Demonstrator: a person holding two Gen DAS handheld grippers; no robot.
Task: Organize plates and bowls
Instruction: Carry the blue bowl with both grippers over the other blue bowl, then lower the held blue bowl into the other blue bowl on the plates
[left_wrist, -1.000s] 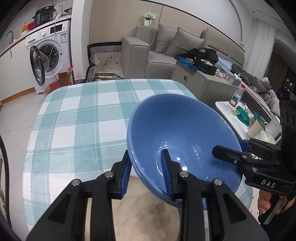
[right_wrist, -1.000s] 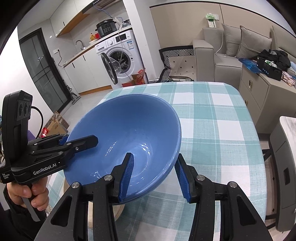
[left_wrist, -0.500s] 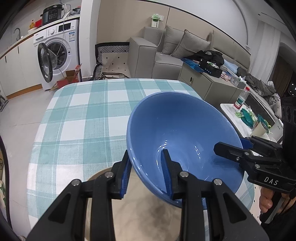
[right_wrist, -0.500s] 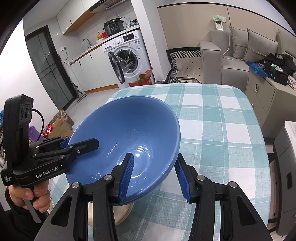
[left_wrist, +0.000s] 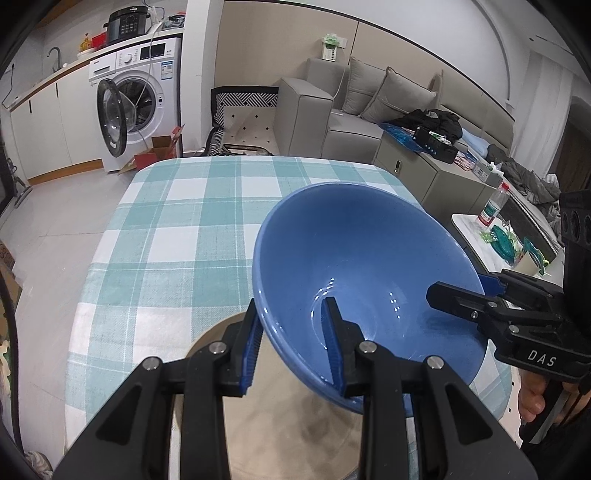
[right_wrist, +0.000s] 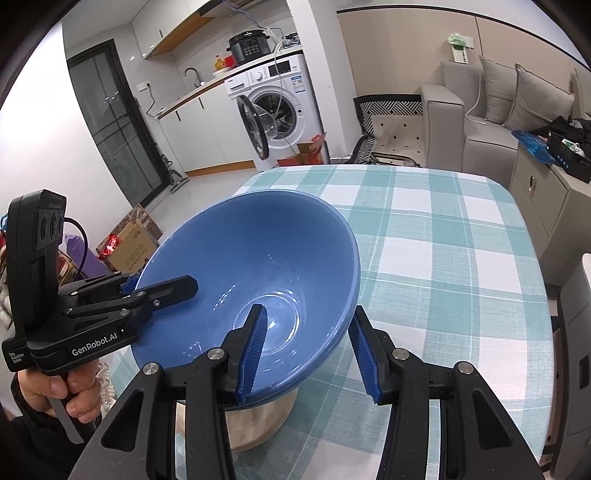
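Observation:
A large blue bowl (left_wrist: 365, 258) is held in the air between both grippers, above a beige plate (left_wrist: 280, 417) on the checked tablecloth. My left gripper (left_wrist: 291, 343) is shut on the bowl's near rim, one finger inside and one outside. My right gripper (right_wrist: 306, 347) straddles the opposite rim (right_wrist: 343, 325); its inner finger lies against the inside wall, and its outer finger (right_wrist: 364, 350) stands a little off the outside. In the right wrist view the bowl (right_wrist: 255, 269) hovers over the beige plate (right_wrist: 258, 421).
The table (left_wrist: 184, 221) has a teal and white checked cloth and extends away from me. A washing machine (left_wrist: 136, 107) with its door open stands at the back left. A grey sofa (left_wrist: 369, 110) and a low cabinet (left_wrist: 436, 173) are at the back right.
Both grippers and the bowl have risen and drawn slightly back together; the table looks farther off. More of the beige plate shows beneath the bowl. The grips look unchanged.

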